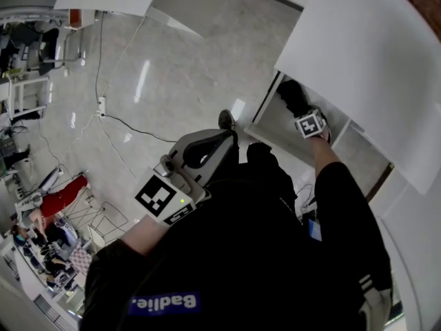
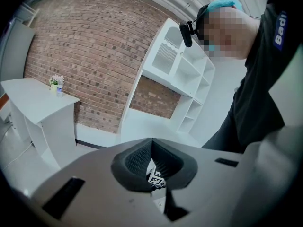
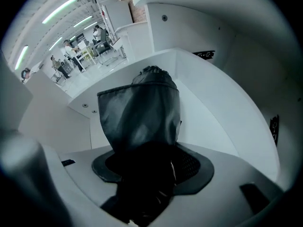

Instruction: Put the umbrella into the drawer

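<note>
Umbrella (image 3: 139, 112) clamped in right hand-held gripper (image 3: 147, 170) inside white-walled drawer (image 3: 222, 112); left hand-held gripper (image 2: 154, 168) closed, empty.

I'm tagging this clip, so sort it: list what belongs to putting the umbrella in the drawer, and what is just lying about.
Job in hand:
- black umbrella, held in the right gripper
- open white drawer

Lying about:
- flower pot on the white table
- shelf unit
- power strip on the floor
</note>
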`<state>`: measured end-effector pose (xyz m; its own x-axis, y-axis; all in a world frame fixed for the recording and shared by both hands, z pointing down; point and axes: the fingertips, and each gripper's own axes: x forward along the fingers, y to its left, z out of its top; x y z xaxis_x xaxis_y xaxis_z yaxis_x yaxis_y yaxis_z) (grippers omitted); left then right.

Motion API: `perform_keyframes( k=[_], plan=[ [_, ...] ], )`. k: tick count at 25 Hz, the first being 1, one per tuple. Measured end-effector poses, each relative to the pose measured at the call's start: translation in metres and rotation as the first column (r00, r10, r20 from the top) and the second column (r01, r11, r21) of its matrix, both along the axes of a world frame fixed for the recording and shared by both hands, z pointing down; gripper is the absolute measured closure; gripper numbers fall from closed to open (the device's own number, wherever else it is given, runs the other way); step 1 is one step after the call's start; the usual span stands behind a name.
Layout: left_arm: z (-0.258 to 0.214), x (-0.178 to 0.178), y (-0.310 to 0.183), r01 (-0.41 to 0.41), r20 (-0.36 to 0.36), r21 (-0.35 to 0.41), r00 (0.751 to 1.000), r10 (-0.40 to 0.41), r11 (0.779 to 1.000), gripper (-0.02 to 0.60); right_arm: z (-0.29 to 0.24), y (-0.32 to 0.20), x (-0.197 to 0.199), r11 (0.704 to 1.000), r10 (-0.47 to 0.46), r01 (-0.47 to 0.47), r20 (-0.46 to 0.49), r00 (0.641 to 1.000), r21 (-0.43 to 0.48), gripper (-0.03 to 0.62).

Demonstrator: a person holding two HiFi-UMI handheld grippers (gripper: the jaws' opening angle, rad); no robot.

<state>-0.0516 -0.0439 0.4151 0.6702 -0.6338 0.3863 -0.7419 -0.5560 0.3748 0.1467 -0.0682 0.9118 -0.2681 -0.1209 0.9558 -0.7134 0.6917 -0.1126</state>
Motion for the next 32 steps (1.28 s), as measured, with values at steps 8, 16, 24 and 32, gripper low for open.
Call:
perform_keyframes(
  k=[8, 16, 24, 32],
  plan=[
    [0.006, -0.007, 0.008, 0.009, 0.013, -0.008, 1.000, -0.009, 1.000, 0.580, 0.006, 0.001, -0.006, 1.000, 0.003, -0.004, -0.020, 1.000, -0.022, 0.322],
    [-0.006, 0.002, 0.011, -0.019, -0.025, 0.039, 0.999, 0.020, 0.999, 0.580, -0.024, 0.008, 0.000, 1.000, -0.020, 0.019, -0.015, 1.000, -0.018, 0.321],
    [-0.023, 0.017, 0.011, -0.059, -0.091, 0.090, 0.994, 0.067, 0.994, 0.580, -0.087, 0.006, 0.011, 0.995, 0.004, -0.011, 0.068, 0.998, 0.098, 0.322],
    [-0.036, 0.037, 0.008, -0.128, -0.137, 0.138, 0.980, 0.147, 0.982, 0.580, -0.174, 0.012, -0.008, 0.980, -0.008, -0.035, 0.209, 0.978, 0.198, 0.365]
  ],
)
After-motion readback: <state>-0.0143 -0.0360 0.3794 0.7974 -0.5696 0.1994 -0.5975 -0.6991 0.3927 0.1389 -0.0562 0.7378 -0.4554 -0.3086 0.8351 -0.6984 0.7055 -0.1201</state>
